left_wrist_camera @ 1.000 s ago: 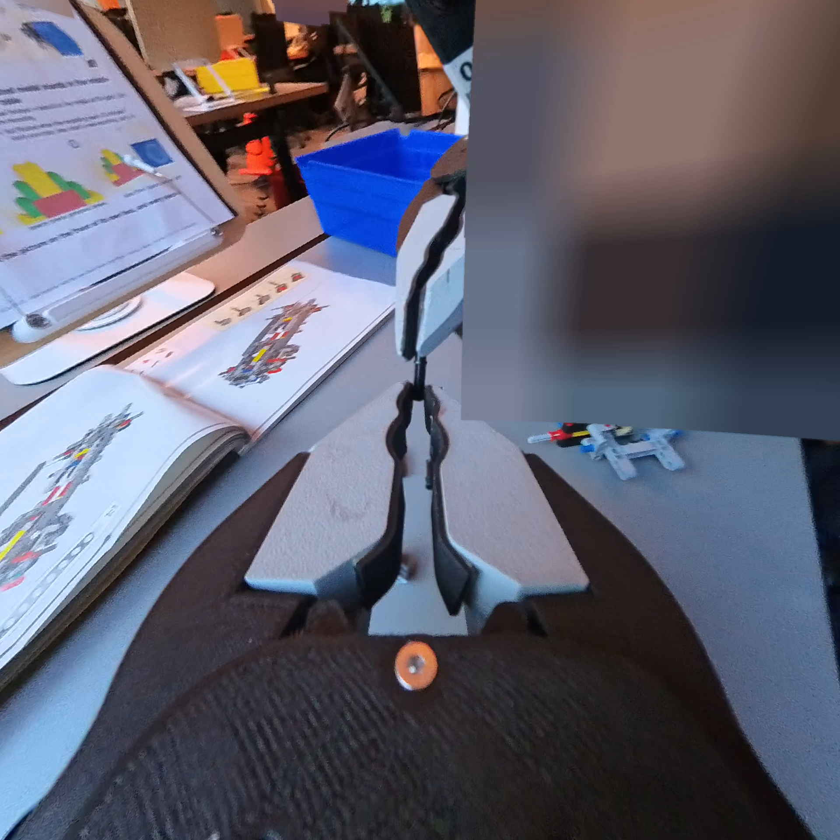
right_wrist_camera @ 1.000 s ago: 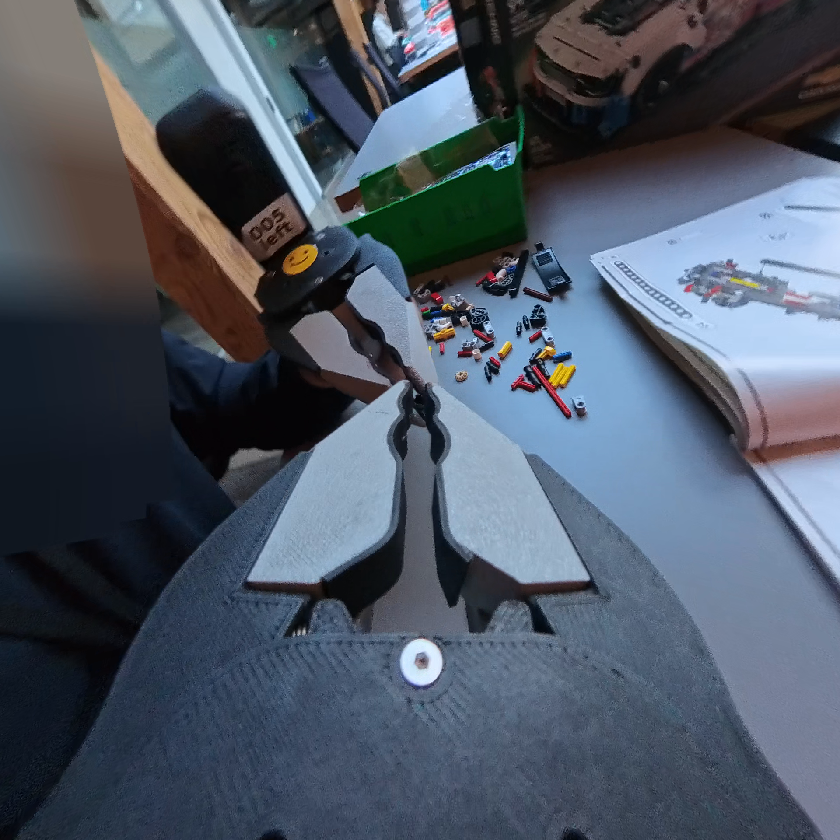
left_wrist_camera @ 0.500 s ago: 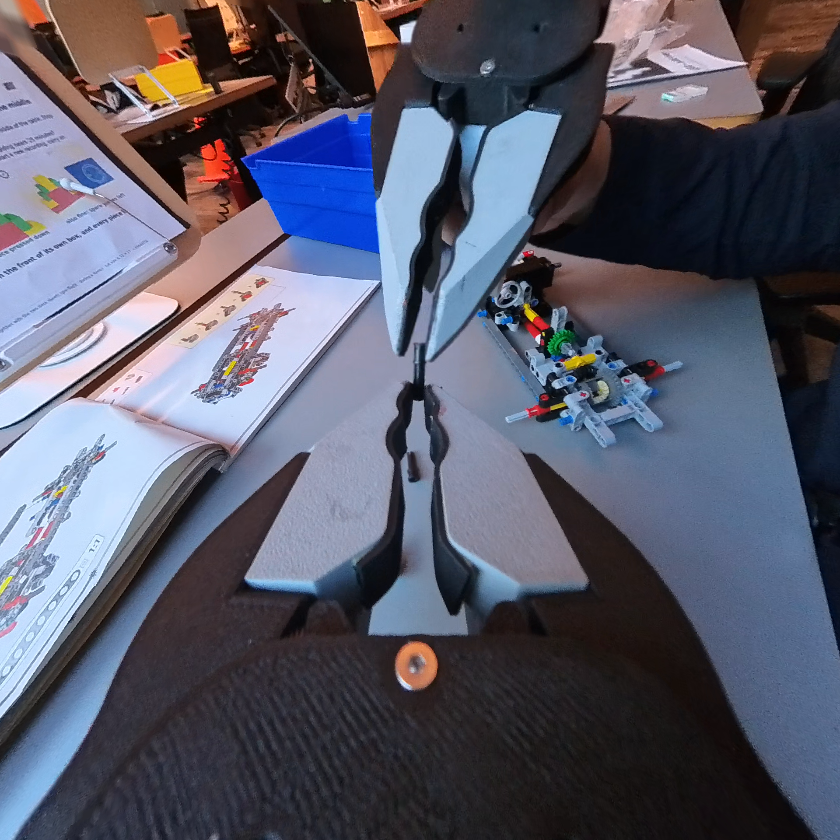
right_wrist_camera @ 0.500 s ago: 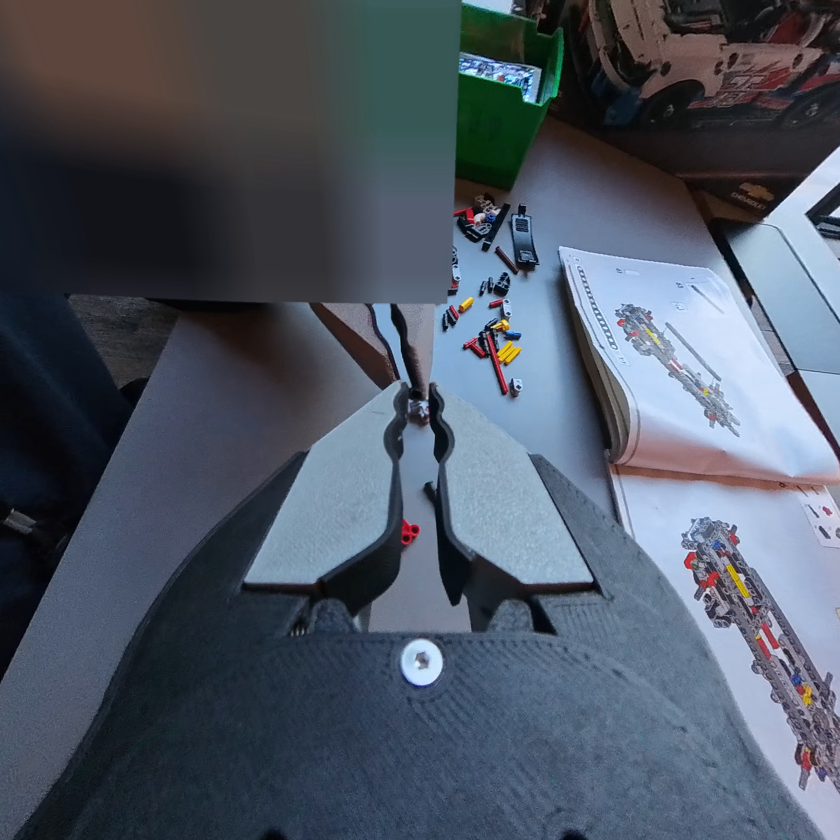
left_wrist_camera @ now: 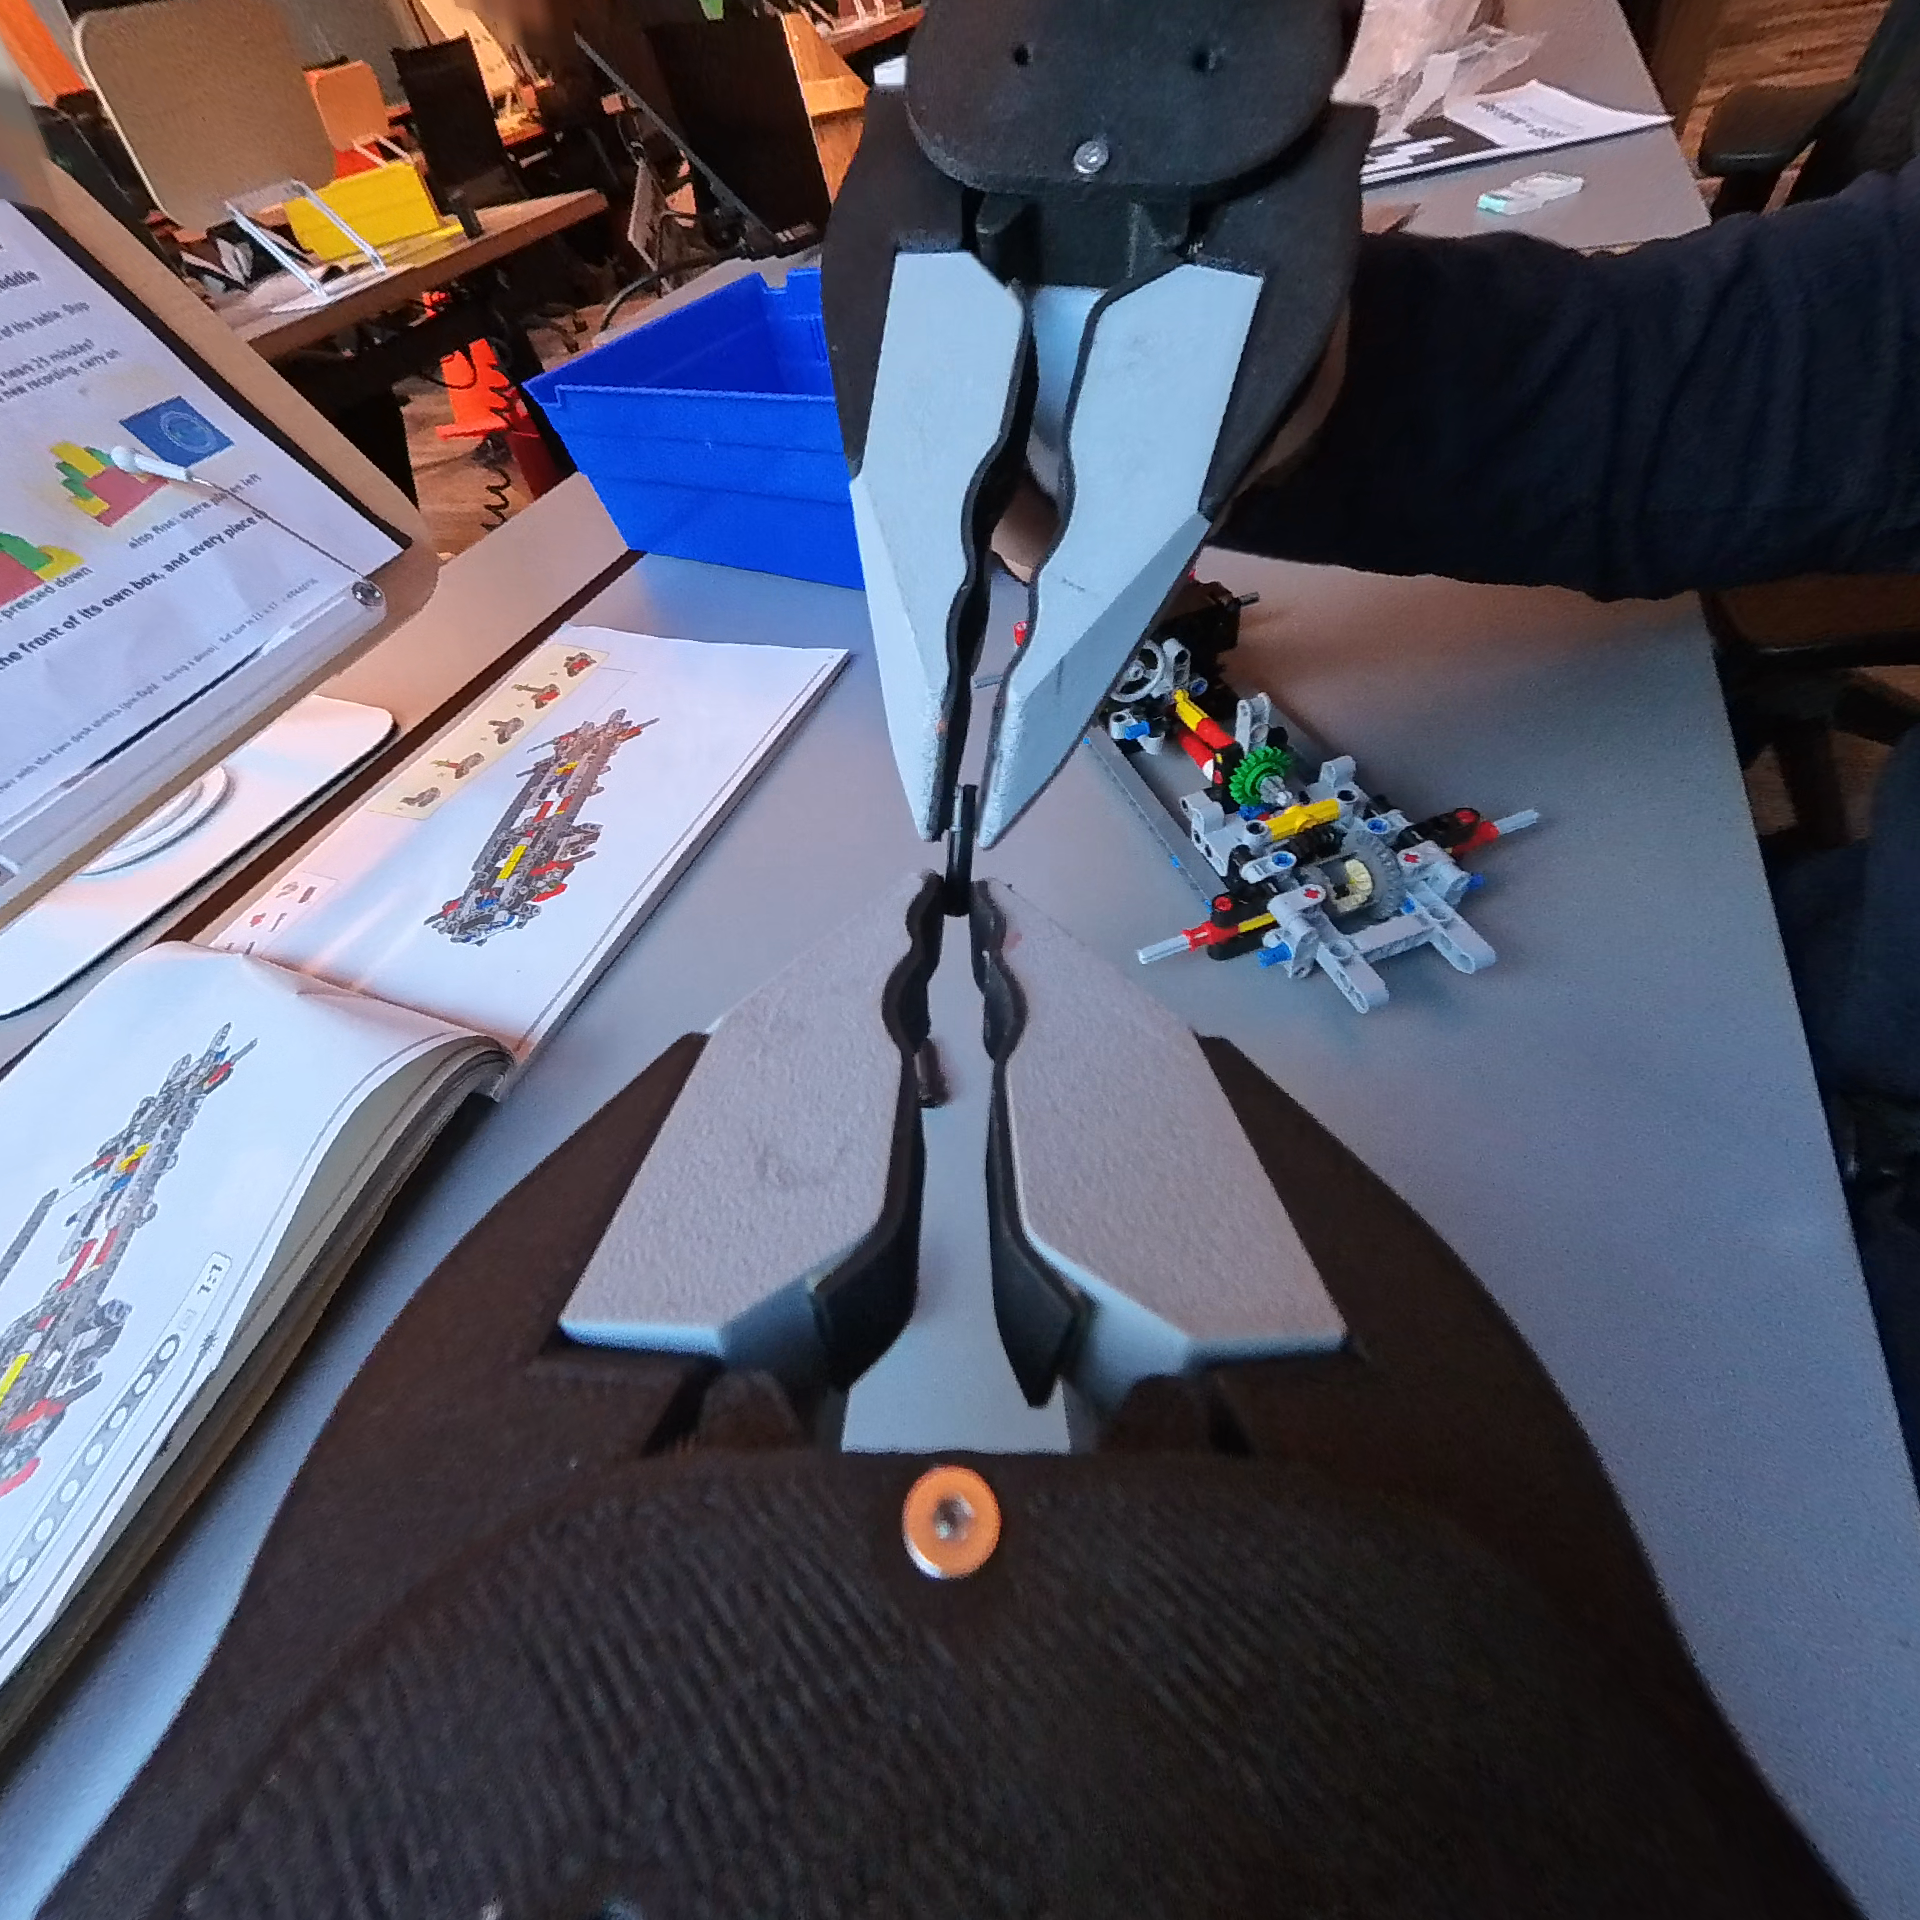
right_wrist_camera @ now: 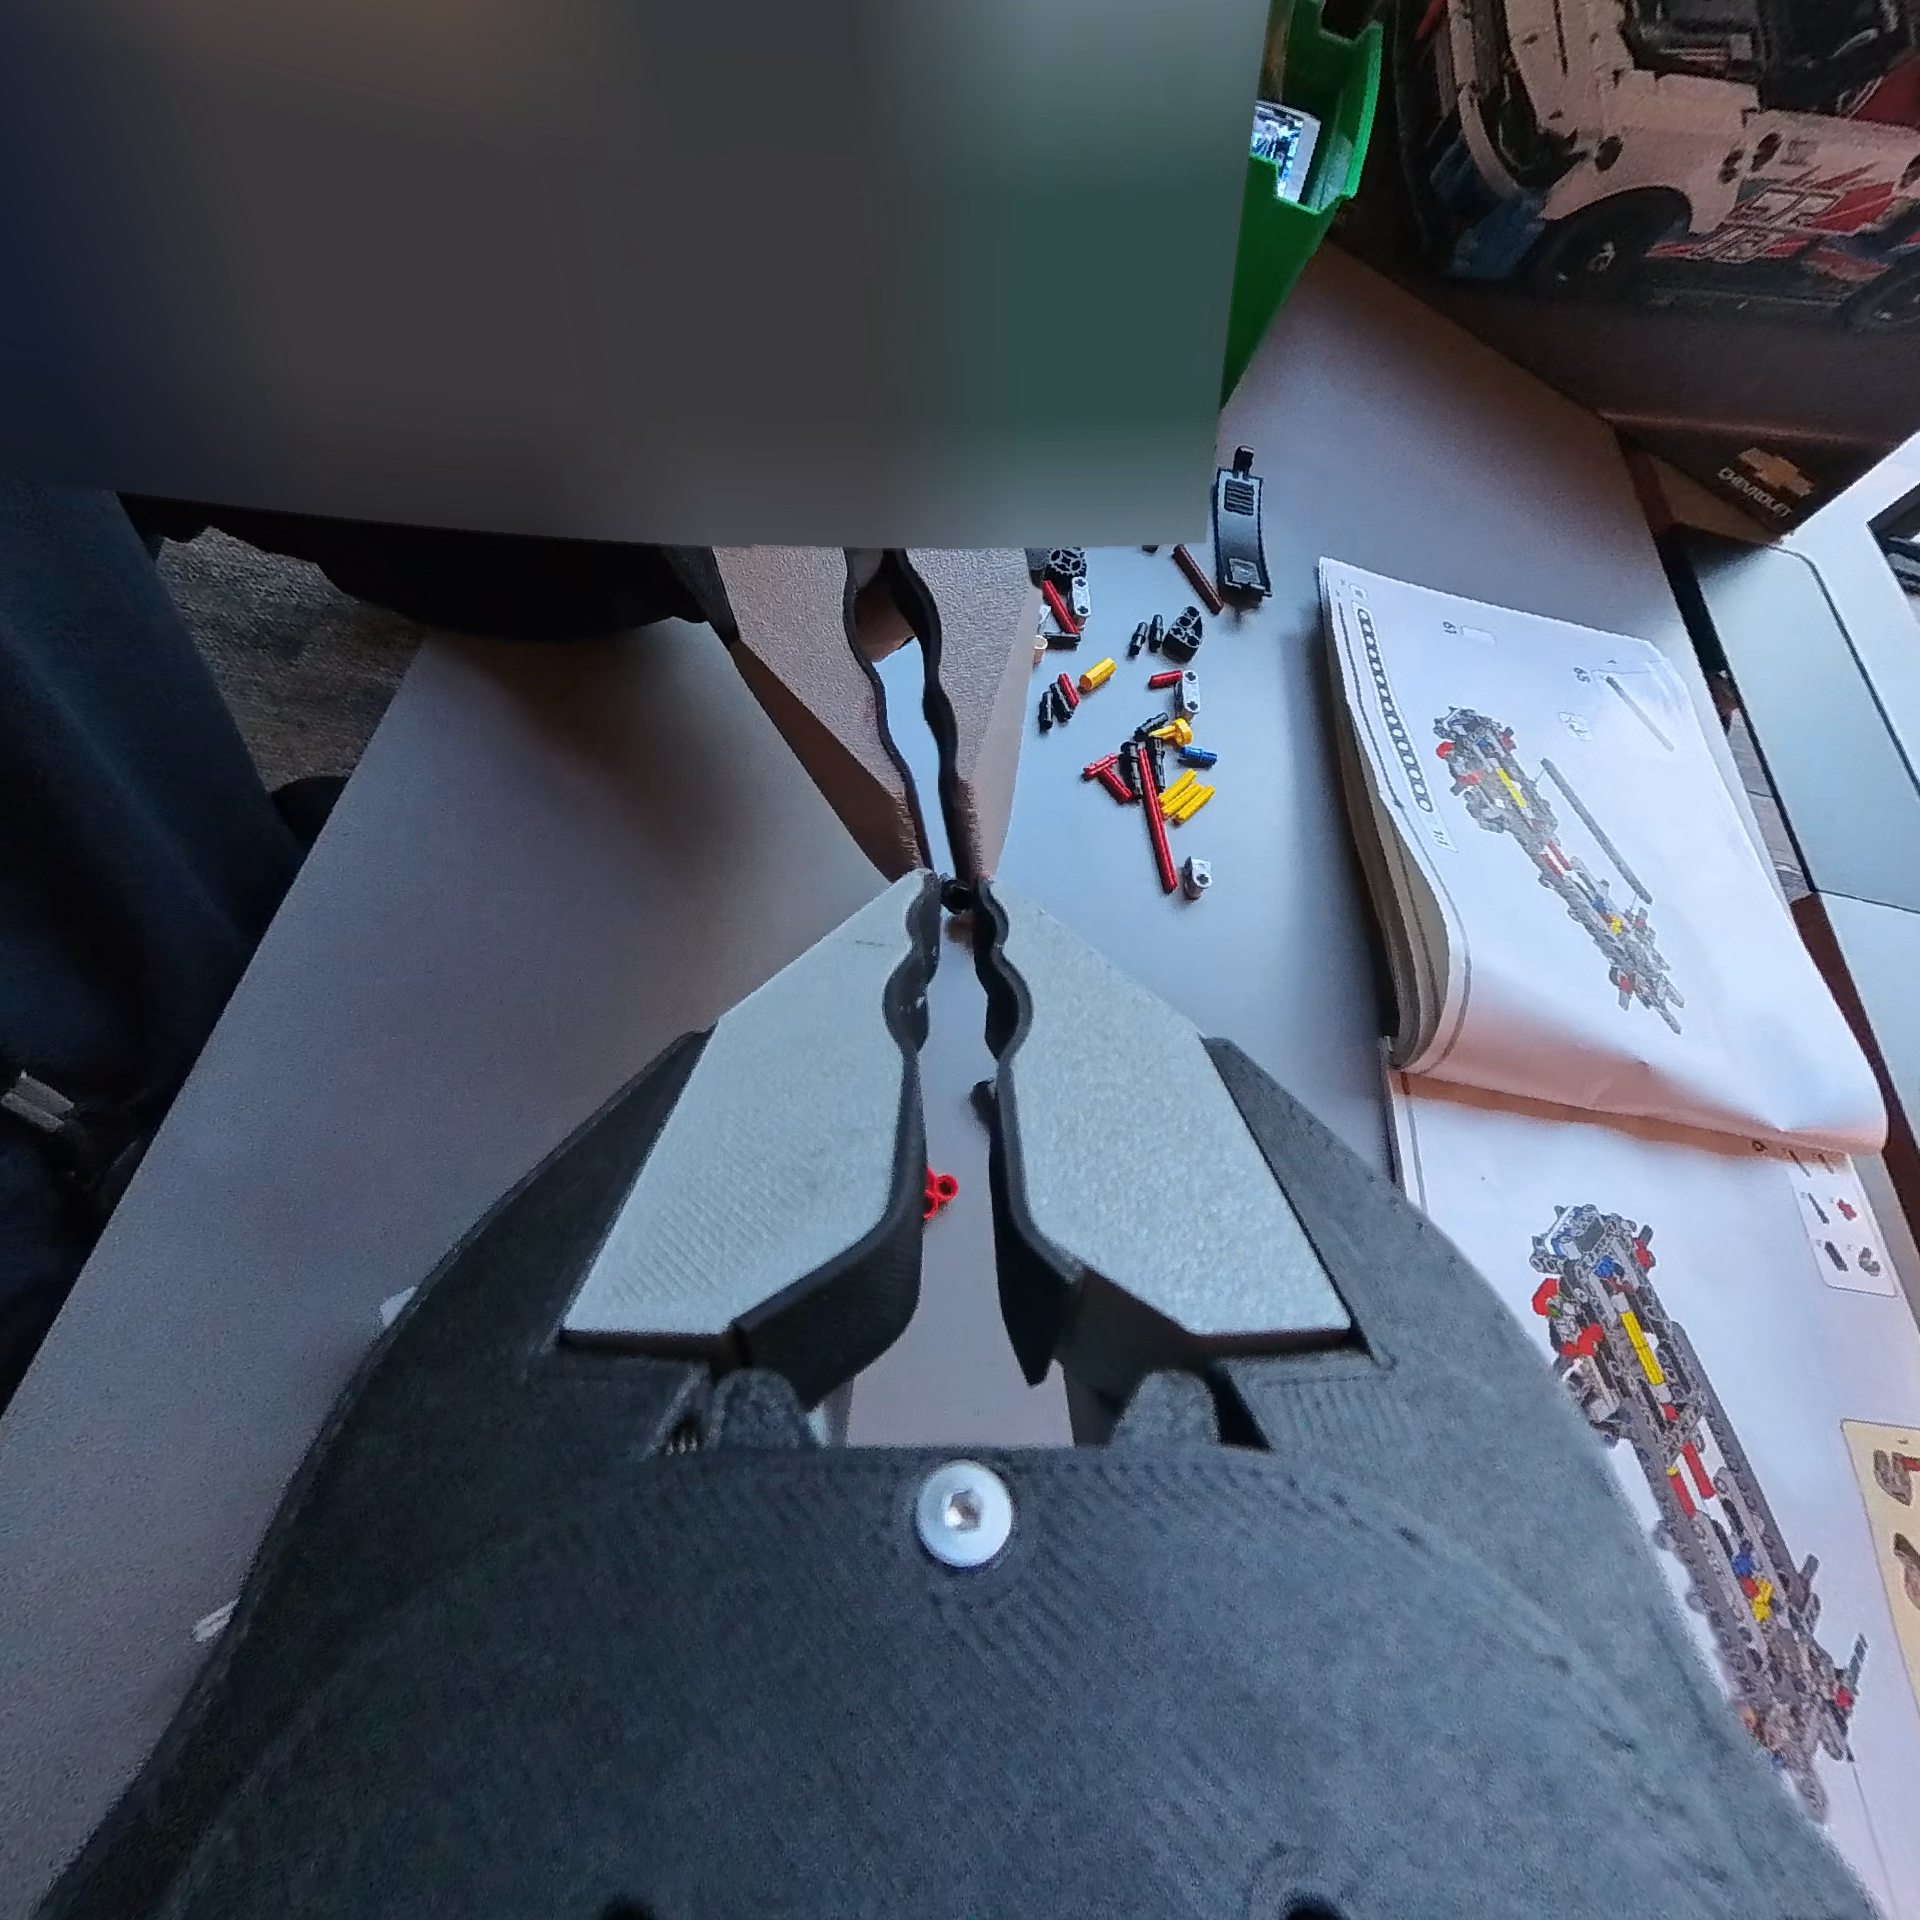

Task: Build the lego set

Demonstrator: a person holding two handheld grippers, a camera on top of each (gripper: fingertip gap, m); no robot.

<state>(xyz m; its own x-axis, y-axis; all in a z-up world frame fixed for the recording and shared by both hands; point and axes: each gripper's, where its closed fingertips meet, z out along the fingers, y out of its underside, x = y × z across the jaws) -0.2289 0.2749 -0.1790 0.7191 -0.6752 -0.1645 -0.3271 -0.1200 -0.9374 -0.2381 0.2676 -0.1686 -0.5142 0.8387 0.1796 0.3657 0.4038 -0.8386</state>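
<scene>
Facing tip to tip above the counter point(left_wrist_camera: 1558, 1195), my left tool point(left_wrist_camera: 958, 896) and right tool point(left_wrist_camera: 962, 826) both pinch one black pin point(left_wrist_camera: 964, 831). Booklet point(left_wrist_camera: 540, 831) lies left of my left tool, chassis point(left_wrist_camera: 1320, 852) right, loose parts point(right_wrist_camera: 1143, 748) beyond my right tool.

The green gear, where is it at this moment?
In the left wrist view, the green gear sits on the partly built model, right of the right gripper, on the grey table.
</scene>
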